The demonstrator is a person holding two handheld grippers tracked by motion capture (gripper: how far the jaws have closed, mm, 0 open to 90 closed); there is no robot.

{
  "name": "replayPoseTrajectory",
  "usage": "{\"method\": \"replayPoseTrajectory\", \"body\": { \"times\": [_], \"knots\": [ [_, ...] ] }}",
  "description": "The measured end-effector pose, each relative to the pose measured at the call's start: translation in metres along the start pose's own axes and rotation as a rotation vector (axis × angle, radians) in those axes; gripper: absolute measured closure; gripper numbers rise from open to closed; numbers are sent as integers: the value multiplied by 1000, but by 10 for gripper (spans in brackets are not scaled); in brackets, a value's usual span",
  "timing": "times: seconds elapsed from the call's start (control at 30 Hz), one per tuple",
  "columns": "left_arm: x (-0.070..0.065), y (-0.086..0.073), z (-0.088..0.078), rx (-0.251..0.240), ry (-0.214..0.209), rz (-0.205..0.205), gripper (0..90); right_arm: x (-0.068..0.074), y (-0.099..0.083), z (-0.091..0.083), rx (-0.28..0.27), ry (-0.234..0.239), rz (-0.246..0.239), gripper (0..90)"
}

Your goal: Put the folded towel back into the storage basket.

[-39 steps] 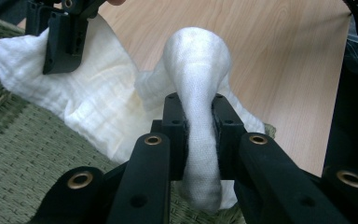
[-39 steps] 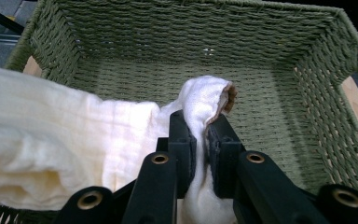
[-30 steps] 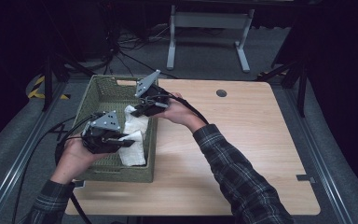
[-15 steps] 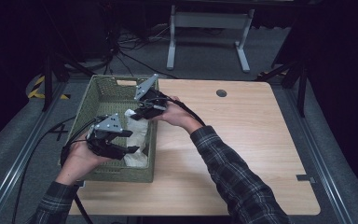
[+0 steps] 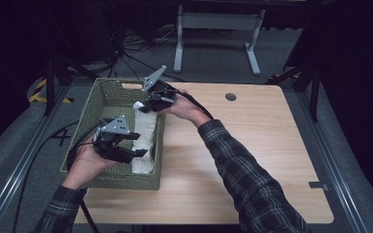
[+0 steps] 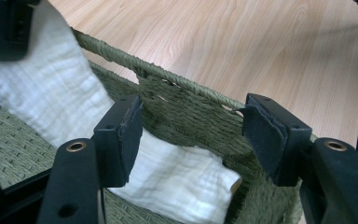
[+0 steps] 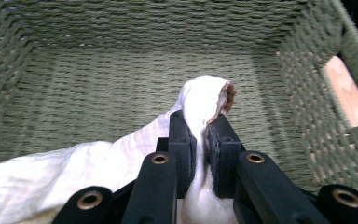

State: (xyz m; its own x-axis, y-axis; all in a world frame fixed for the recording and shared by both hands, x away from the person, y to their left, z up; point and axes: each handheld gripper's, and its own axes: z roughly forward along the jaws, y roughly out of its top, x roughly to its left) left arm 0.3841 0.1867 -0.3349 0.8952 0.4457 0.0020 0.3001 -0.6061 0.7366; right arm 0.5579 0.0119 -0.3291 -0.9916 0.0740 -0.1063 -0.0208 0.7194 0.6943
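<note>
A: How far along?

B: The right tool [image 7: 200, 140] is clamped on a corner of the white cloth [image 5: 143, 136]. The left tool [image 6: 193, 140] has just been opening; its pads stand apart and hold nothing. I'd judge the cloth laid in, not yet released.

A: Where's the cloth?

B: In the green basket [image 5: 108, 94], along its three-o'clock wall. The bench [image 5: 272, 145] lies beyond at three o'clock; the basket rim crowds both tools.

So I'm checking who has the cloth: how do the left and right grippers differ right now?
The left gripper has its jaws apart, just opened, pads clear of the white cloth; the right gripper is shut on a bunched end of it. In the high view the left gripper sits at the near end of the green basket, the right gripper at the far end. Both reach over the basket.
</note>
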Motion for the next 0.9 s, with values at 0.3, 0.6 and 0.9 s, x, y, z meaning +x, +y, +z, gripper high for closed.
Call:
{"method": "replayPoseTrajectory", "body": {
  "times": [0.3,0.6,0.9],
  "knots": [
    [0,5,4,-7,0,-1,360,-8,-1,-5,-22,-50,19,564],
    [-5,20,14,-47,-2,-13,325,-1,-13,-38,-52,-70,38,496],
    [-13,45,36,-55,0,-21,263,3,-44,-71,-49,-81,74,453]
  ]
}}
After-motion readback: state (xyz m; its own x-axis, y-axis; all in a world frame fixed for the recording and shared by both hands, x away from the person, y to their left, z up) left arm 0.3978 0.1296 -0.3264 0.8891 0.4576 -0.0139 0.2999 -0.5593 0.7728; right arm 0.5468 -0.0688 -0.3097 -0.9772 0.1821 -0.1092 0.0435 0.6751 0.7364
